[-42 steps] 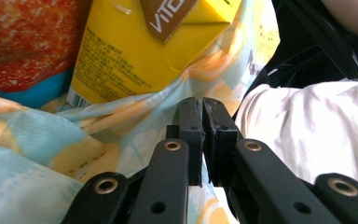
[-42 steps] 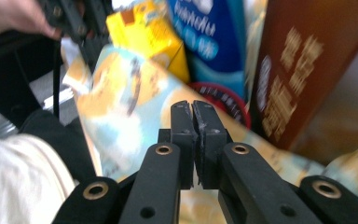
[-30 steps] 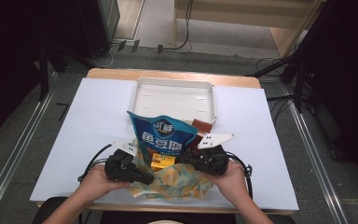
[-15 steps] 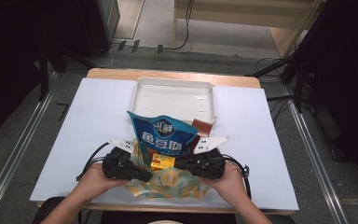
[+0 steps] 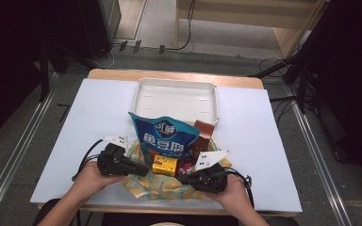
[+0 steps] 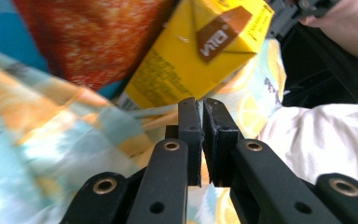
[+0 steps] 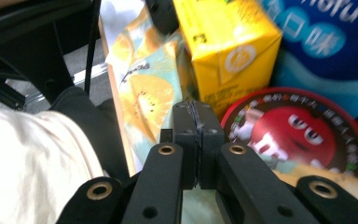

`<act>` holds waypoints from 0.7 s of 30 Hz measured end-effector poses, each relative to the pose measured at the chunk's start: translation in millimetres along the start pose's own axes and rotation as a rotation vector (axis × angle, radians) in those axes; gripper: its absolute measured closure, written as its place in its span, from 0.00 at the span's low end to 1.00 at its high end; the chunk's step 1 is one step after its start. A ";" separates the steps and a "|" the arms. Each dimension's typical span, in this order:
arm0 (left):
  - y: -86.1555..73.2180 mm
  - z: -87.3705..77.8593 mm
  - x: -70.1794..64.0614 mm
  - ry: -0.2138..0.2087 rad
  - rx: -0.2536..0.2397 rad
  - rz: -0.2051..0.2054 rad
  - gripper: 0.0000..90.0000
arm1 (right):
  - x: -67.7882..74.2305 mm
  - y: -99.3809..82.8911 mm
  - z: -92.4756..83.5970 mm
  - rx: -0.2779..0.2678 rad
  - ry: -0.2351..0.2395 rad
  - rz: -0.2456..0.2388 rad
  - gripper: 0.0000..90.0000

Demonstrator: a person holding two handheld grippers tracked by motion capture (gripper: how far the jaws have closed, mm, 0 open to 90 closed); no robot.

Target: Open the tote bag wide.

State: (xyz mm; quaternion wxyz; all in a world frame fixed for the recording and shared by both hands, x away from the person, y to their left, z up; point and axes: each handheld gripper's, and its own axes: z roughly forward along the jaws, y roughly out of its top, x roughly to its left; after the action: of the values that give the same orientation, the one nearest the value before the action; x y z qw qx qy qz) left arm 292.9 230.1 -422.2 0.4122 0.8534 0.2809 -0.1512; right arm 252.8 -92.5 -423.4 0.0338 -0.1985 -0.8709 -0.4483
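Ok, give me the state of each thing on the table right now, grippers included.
left gripper: shut on the patterned bag's edge
right gripper: shut on the patterned bag's other edge
patterned bag: mouth held apart, snacks inside
blue snack pouch: upright, sticking out of the bag
yellow drink carton: lying on its side in the bag
red round tin: closed, in the bag
white tray: empty

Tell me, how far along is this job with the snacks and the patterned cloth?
Done: the blue snack bag, yellow carton and red round tin sit together on the fruit-print cloth. In hand: the left gripper and right gripper each pinch a cloth edge, jaws shut. Left: probably gathering the cloth around the snacks; the white tray behind stands empty.
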 end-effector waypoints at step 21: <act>-3.0 1.1 29.6 0.071 -0.010 -0.061 0.95 | -17.7 -44.4 -9.6 0.043 -0.016 0.002 1.00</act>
State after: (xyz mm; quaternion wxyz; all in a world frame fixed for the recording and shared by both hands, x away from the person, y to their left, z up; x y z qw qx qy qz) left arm 314.6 241.2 -439.3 0.4013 0.8472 0.3221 -0.1320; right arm 251.2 -128.8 -455.9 0.0316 -0.2019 -0.8805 -0.4278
